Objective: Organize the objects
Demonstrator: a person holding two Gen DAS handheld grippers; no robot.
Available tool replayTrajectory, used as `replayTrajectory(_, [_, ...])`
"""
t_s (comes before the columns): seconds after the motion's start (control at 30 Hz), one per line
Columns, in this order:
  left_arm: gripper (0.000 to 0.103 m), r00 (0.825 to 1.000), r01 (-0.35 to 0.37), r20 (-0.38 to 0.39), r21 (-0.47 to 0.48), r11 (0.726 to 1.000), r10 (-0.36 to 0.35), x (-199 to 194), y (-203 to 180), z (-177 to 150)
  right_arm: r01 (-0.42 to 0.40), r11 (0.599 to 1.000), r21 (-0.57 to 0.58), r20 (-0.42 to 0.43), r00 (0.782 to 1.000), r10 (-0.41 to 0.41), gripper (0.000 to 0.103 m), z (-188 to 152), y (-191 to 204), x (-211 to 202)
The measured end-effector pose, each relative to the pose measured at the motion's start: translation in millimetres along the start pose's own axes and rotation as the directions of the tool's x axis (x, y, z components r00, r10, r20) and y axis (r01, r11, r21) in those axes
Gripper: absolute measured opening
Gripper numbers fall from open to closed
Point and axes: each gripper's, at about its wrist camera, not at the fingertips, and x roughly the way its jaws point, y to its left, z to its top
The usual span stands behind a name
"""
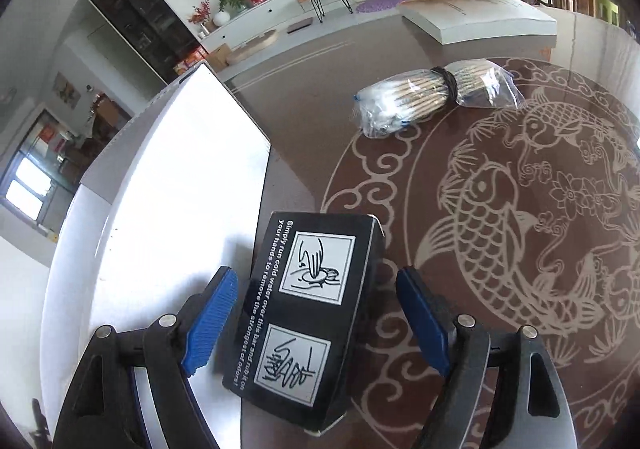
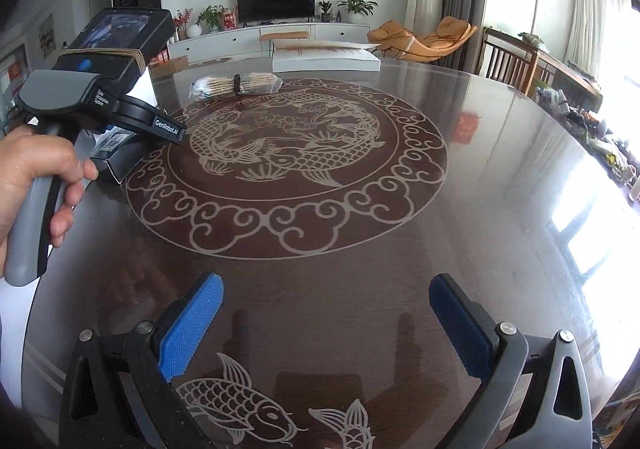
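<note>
In the left wrist view, one black box (image 1: 310, 319) lies in the lower middle of the frame, its long axis running from the bottom of the frame upward and a little to the right. Its top face carries white text along the left edge and two white squares with line drawings. The box sits between the spread jaws of the left gripper (image 1: 316, 323); the blue pads (image 1: 210, 323) stand apart from its sides, so the jaws are released and hold nothing. The box rests on the dark surface (image 1: 400, 169), which has a pale fish pattern, just beside a white flat object (image 1: 172, 209) at the left. In the upper right of the frame lies one bundle of sticks (image 1: 436, 95) in clear plastic, tied in the middle with a dark band, its long axis going left to right. Behind it is one white flat box (image 1: 480, 19). In the right wrist view, the right gripper (image 2: 326, 329) has its jaws wide apart over the bare surface, empty.
</note>
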Motion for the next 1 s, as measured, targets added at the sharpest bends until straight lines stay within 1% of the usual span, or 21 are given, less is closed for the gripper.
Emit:
replayTrajectory(0.07, [0.082, 1.000, -0.011, 0.006, 0.002, 1.000, 0.011, 2, 0, 3, -0.007, 1.000, 0.007, -0.007, 1.000, 0.007, 0.103, 0, -1, 1])
replayTrajectory(0.1, [0.082, 1.000, -0.003, 0.008, -0.007, 1.000, 0.004, 3, 1, 5, -0.011, 1.000, 0.014, -0.009, 1.000, 0.011, 0.103, -1, -2, 1])
replayTrajectory(0.17, [0.082, 1.000, 0.021, 0.005, -0.027, 0.999, -0.020, 7, 3, 10, -0.018, 0.999, 0.029, -0.015, 1.000, 0.018, 0.103, -2, -4, 2])
replayTrajectory(0.3, [0.081, 0.995, 0.096, -0.001, -0.060, 0.994, -0.096, 16, 9, 19, -0.020, 0.999, 0.035, -0.019, 1.000, 0.021, 0.103, -3, -5, 2])
replayTrajectory(0.43, [0.085, 0.992, 0.128, 0.005, -0.048, 0.991, -0.128, 22, 14, 21, -0.017, 1.000, 0.014, -0.015, 1.000, 0.017, 0.103, -5, -1, 0])
replayTrajectory(0.5, [0.085, 0.991, 0.133, 0.009, -0.037, 0.991, -0.132, 21, 15, 20, -0.018, 1.000, 0.007, -0.016, 1.000, 0.018, 0.103, -4, 0, 1])
replayTrajectory(0.57, [0.084, 0.990, 0.143, -0.007, -0.046, 0.989, -0.144, 21, 15, 18, -0.019, 1.000, 0.004, -0.019, 1.000, 0.019, 0.103, -4, 0, 1])
replayTrajectory(0.67, [0.086, 0.980, 0.190, -0.044, -0.111, 0.976, -0.196, 22, 19, 13, -0.022, 1.000, 0.006, -0.024, 0.999, 0.022, 0.103, -3, 0, 2])
replayTrajectory(0.77, [0.093, 0.975, 0.208, -0.048, -0.125, 0.970, -0.215, 23, 17, 11, -0.025, 1.000, 0.014, -0.027, 0.999, 0.026, 0.103, -4, -1, 3])
replayTrajectory(0.8, [0.098, 0.972, 0.220, -0.054, -0.127, 0.967, -0.228, 23, 16, 12, -0.027, 0.999, 0.017, -0.028, 0.999, 0.027, 0.103, -4, -2, 3])
replayTrajectory(0.83, [0.101, 0.967, 0.236, -0.062, -0.141, 0.961, -0.246, 24, 16, 11, -0.028, 0.999, 0.021, -0.028, 0.999, 0.029, 0.103, -3, -3, 3])
replayTrajectory(0.9, [0.103, 0.953, 0.277, -0.074, -0.182, 0.944, -0.294, 28, 17, 9, -0.031, 0.999, 0.031, -0.030, 0.999, 0.032, 0.103, -4, -4, 3])
replayTrajectory(0.97, [0.103, 0.933, 0.326, -0.069, -0.248, 0.912, -0.352, 32, 23, 5, -0.034, 0.998, 0.044, -0.032, 0.999, 0.036, 0.103, -4, -6, 3])
replayTrajectory(1.0, [0.103, 0.937, 0.323, -0.062, -0.230, 0.918, -0.345, 30, 21, 4, -0.037, 0.998, 0.051, -0.034, 0.999, 0.039, 0.103, -4, -7, 3])
